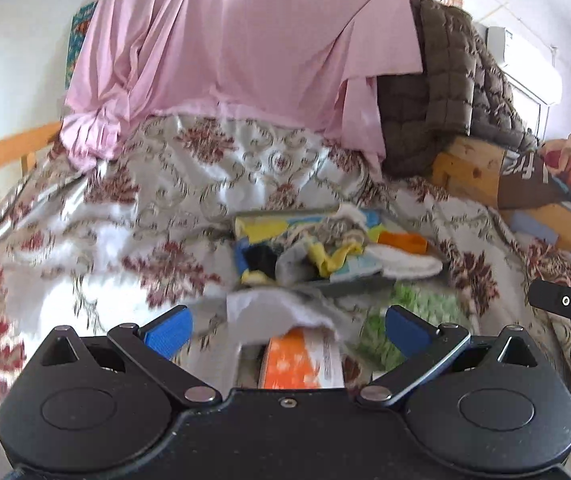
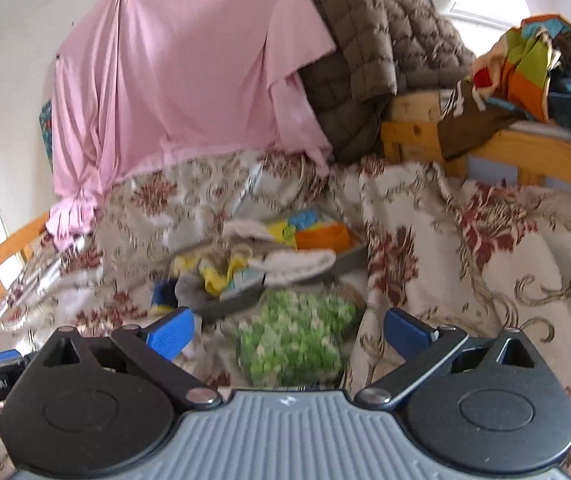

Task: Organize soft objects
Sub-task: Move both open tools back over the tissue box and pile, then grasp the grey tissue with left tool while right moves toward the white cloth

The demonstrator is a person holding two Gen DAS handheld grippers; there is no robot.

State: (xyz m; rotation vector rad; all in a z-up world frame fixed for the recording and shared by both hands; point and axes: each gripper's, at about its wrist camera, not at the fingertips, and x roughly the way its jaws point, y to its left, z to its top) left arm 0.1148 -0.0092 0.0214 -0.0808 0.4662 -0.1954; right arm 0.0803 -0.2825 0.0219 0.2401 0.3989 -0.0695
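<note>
In the left wrist view, the left gripper (image 1: 288,326) was held low over the floral bedspread (image 1: 125,216), pointing toward the grey tray (image 1: 349,286) of soft items. Its blue fingers (image 1: 169,330) stood wide apart and gripped nothing. A crumpled white cloth (image 1: 277,312) lay between them, and an orange-and-white item (image 1: 301,360) lay below it, close to the gripper body; contact with either could not be confirmed because of blur. The tray, ahead of the fingers, held mixed yellow, blue, orange and white fabrics. A green knitted piece (image 1: 389,328) lay on the bedspread just beside the tray's near edge. Part of the other gripper's black body showed at the right edge. In the right wrist view, the right gripper (image 2: 288,328) was likewise held low, aimed at the same tray (image 2: 345,262). Its fingers (image 2: 405,330) were spread wide, with nothing gripped. The green knitted piece (image 2: 297,340) lay on the bedspread (image 2: 465,248) between and just ahead of the fingers, close against the tray's near rim. A pink sheet (image 2: 189,80) hung behind the bed.
</note>
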